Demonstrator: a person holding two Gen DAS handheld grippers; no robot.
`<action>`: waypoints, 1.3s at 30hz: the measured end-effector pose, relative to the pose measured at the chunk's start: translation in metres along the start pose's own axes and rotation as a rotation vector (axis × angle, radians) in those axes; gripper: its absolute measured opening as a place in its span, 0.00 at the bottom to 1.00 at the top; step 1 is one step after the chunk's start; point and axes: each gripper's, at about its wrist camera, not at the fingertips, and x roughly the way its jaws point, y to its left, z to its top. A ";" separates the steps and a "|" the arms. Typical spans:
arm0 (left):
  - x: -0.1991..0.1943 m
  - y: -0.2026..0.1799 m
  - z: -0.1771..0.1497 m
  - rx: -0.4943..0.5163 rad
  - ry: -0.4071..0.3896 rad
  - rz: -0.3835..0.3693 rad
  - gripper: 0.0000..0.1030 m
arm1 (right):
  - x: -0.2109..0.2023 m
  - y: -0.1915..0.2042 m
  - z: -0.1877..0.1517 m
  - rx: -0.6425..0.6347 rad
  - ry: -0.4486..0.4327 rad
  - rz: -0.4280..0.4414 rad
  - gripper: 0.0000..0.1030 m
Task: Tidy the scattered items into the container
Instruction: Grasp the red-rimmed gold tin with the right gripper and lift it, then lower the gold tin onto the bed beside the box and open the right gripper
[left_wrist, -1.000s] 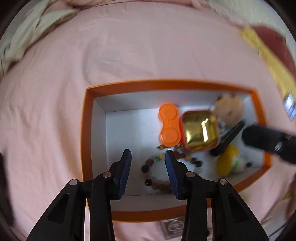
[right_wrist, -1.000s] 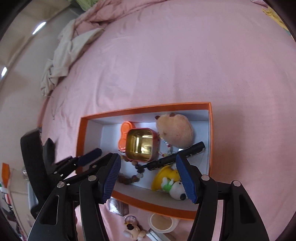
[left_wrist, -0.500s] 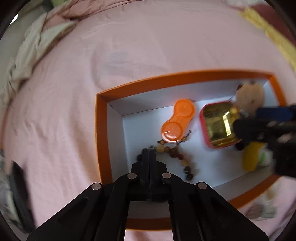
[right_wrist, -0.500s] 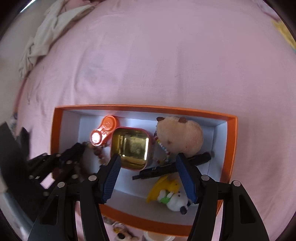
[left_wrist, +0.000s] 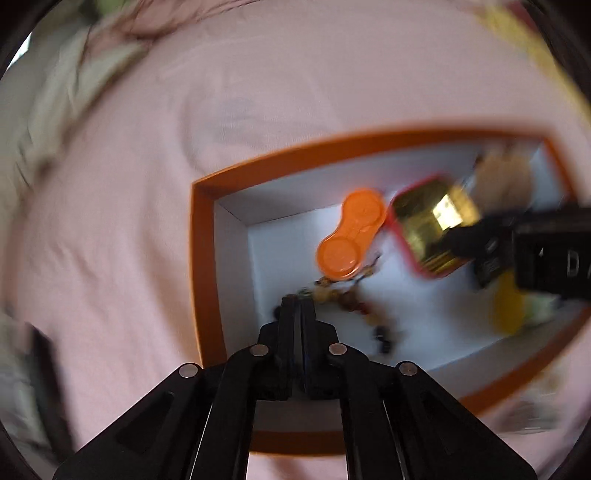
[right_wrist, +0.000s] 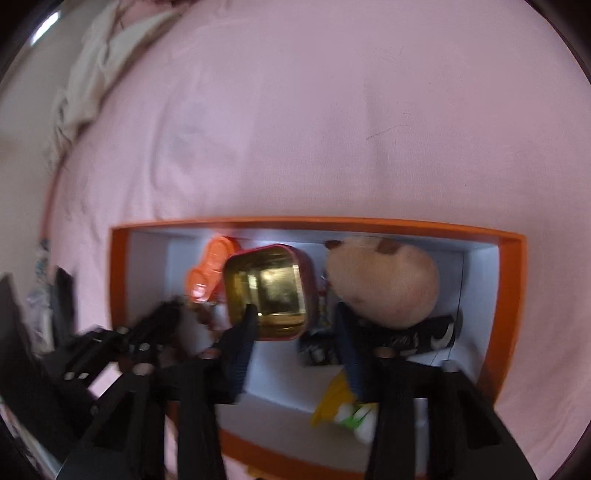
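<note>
An orange-rimmed box (right_wrist: 317, 223) with a white floor lies on the pink bed. In it are a gold tin (right_wrist: 269, 291), an orange lens case (left_wrist: 347, 236), a tan plush (right_wrist: 384, 284), a black pen-like thing (right_wrist: 424, 336), a yellow and white toy (right_wrist: 343, 406) and a bead bracelet (left_wrist: 347, 299). My left gripper (left_wrist: 297, 306) is shut, its tips at the bracelet's left end. Whether the cord is pinched does not show. My right gripper (right_wrist: 295, 332) hovers over the tin's near corner with its jaws closing. Nothing is pressed between its pads.
Pink sheet (right_wrist: 332, 110) spreads around the box. Crumpled pale cloth (right_wrist: 92, 74) lies at the far left. A dark object (left_wrist: 40, 369) sits at the left edge. Blurred small items (left_wrist: 535, 413) lie outside the box's near right rim. The right tool's black housing (left_wrist: 546, 254) overhangs the box.
My left jaws went from open over the bracelet to shut at its end. The right gripper came down closer over the box and its jaws have narrowed.
</note>
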 end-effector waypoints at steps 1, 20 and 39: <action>0.003 -0.011 -0.002 0.021 -0.024 0.047 0.03 | 0.004 0.003 0.002 -0.028 0.002 -0.040 0.17; -0.018 0.048 -0.023 -0.367 -0.118 -0.665 0.27 | -0.102 -0.059 -0.109 -0.002 -0.241 0.399 0.06; -0.005 0.009 -0.001 0.033 -0.223 -0.194 0.53 | -0.105 -0.058 -0.176 -0.048 -0.289 0.394 0.33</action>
